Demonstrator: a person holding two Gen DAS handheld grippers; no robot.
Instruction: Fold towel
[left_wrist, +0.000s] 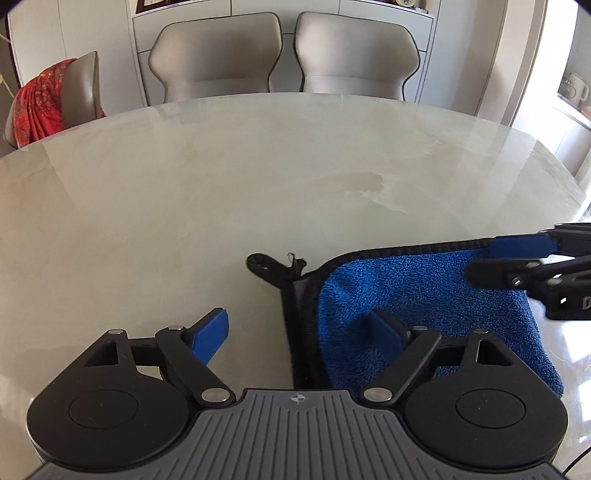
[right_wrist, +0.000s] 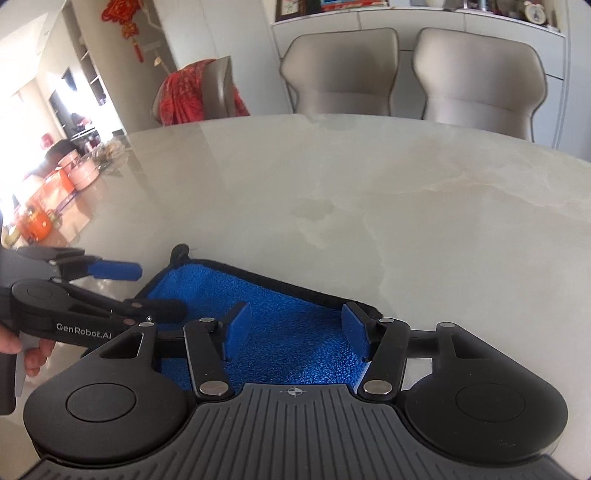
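Blue terry towel (left_wrist: 424, 306) on table (left_wrist: 258, 184) | soft, light, floppy | take black-bound edge corners | left gripper (left_wrist: 299, 332), right gripper (right_wrist: 295, 332) both spread, empty

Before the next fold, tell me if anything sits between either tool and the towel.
Nothing visible does. The left tool is open, straddling the black-trimmed left edge of the blue towel. The right tool is open right over the towel. The marble table beyond the towel shows only bare surface in both views.

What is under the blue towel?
The blue towel lies on the marble table. A grey underside layer shows at its edge; anything else beneath is covered.
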